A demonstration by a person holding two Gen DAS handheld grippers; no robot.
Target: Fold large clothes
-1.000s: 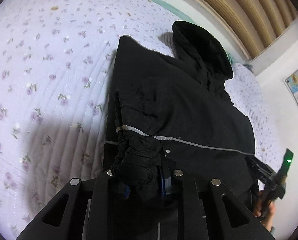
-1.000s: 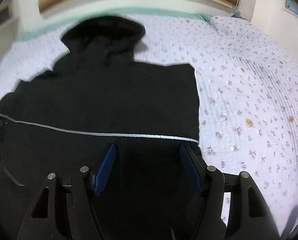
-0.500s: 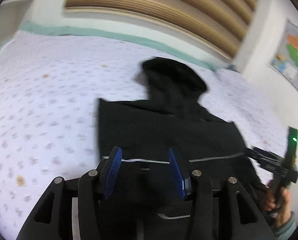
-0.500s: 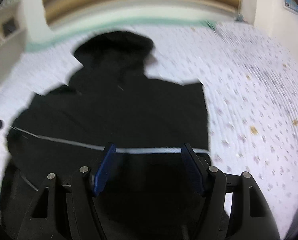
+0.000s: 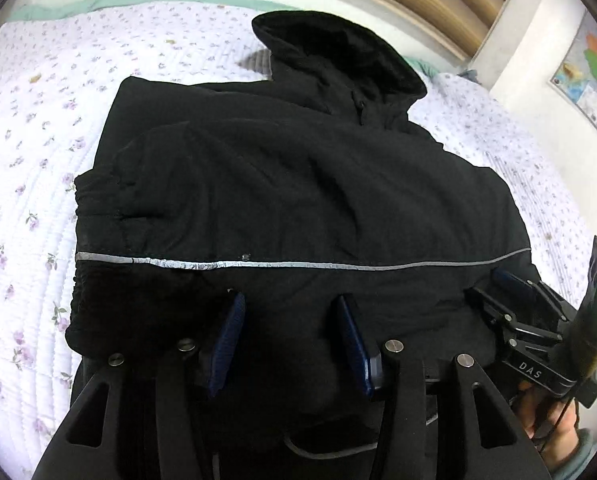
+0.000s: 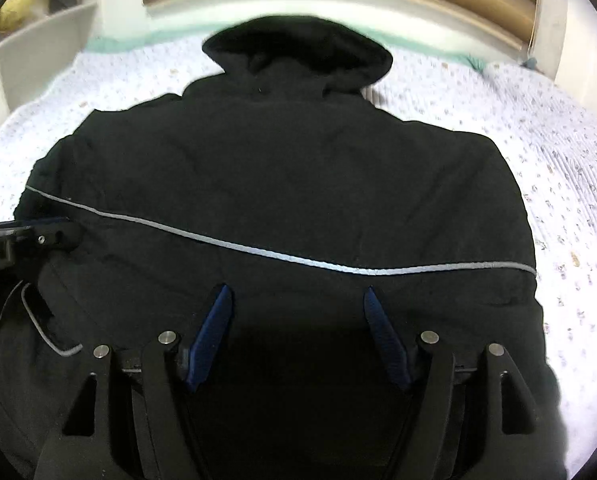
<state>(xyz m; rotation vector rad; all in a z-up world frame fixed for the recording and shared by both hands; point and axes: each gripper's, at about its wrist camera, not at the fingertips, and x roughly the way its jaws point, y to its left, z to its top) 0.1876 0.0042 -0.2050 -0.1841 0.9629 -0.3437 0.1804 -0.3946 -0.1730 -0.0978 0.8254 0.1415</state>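
Hem of black hooded fabric jacket [image 5: 298, 184], below its grey reflective stripe [image 5: 338, 266]: left tool [image 5: 290, 320] and right tool [image 6: 298, 312], both open and empty, should pinch opposite corners evenly.

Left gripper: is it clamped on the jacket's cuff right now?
No. The left gripper has its blue pads apart above the black jacket, and the gathered cuff lies free off to the side.

Black hooded jacket [image 5: 298, 184] flat on floral bedspread [image 5: 30, 152], sleeves folded in.

"DAS" is showing in white letters on the right gripper [image 5: 510, 292] body, left wrist view. Lettering on the left gripper [image 6: 46, 226] is too blurred to read.
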